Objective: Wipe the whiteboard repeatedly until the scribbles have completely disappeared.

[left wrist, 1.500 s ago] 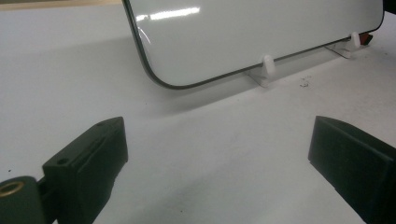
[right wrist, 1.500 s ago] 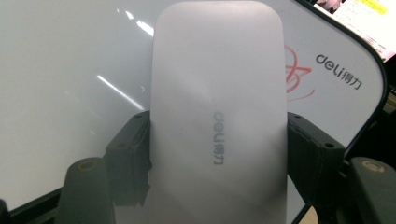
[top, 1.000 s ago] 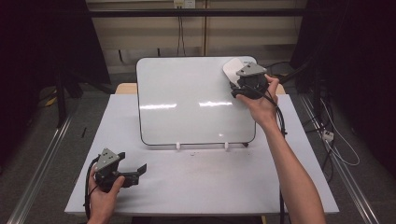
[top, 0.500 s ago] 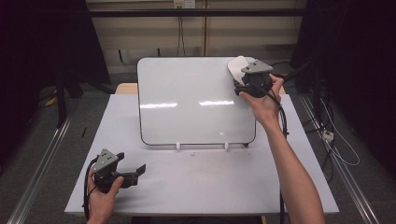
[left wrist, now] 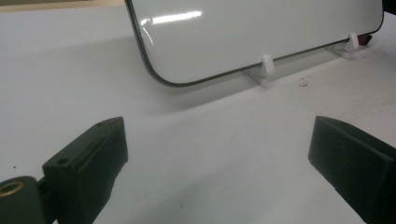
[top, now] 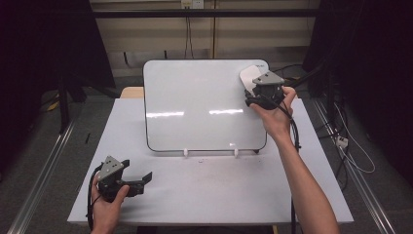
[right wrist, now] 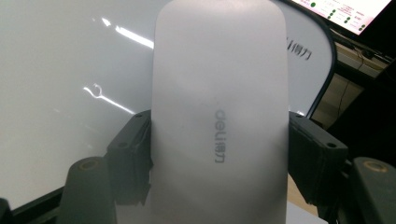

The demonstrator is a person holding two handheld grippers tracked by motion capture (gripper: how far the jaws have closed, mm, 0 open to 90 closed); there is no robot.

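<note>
A dim room with black drapes at both sides and a pale wall with hanging cables behind surrounds a white bench [top: 209, 195], which carries a glossy whiteboard [top: 199, 105] propped at a slant on two small white clips [left wrist: 266, 65] near its lower edge. Ceiling lights glare as two bright streaks across the board's face. At the board's upper right corner, the right claw [top: 260, 92] is clamped on a white eraser [right wrist: 219, 107]: in the right gripper view the two black jaws press against its long sides, and the eraser, printed with a grey "deli" mark, lies flat against the board's surface and reaches up past the jaws toward the board's rounded corner. In the high view the eraser [top: 249, 78] peeks out beyond the grey plate on top of that claw, with the person's right arm stretched out over the bench's right part. The left claw [top: 139, 179] sits low over the near left part of the bench, well apart from the board, its jaws spread wide with nothing but bare bench between them, pointing toward the board's lower corner.
</note>
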